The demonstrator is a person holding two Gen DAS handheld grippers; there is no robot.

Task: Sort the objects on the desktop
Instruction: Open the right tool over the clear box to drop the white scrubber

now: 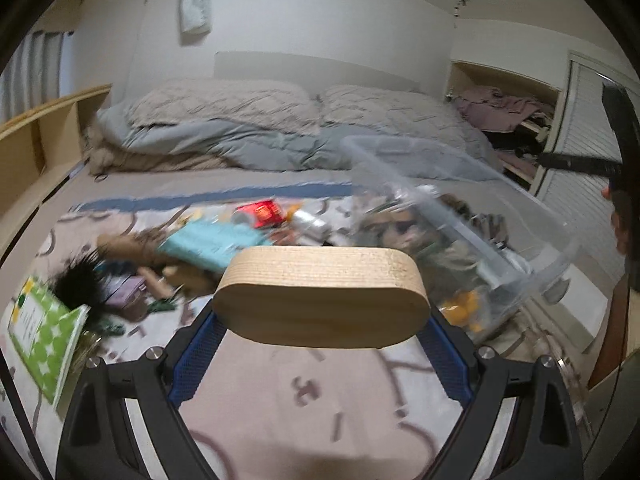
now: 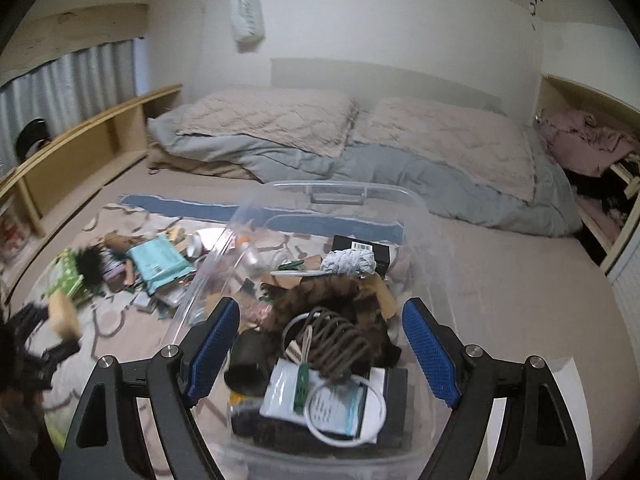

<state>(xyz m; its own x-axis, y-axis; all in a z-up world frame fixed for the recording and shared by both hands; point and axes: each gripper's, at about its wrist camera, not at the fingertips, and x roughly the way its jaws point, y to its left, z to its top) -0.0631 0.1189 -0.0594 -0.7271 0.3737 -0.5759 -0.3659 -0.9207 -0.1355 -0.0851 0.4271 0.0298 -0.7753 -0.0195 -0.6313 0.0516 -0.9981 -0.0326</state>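
On the soft beige bed [image 2: 500, 280], my left gripper [image 1: 320, 320] pinches a smooth oval wooden block [image 1: 320, 298]; my right gripper [image 2: 320, 344] hangs spread over the clear plastic bin [image 2: 416, 208].

Wooden block [image 1: 320, 298]: you see pale tan with fine grain lines.
Finger pads [image 2: 430, 354]: your grippers carry blue, dotted texture on black arms.
Storage bin [image 2: 340, 194]: clear plastic.
Packet [image 1: 212, 246]: light teal.
Booklet [image 1: 46, 338]: green with white stars.
Can [image 1: 262, 214]: red.
Blanket [image 1: 304, 396]: pinkish-beige, brown motifs.
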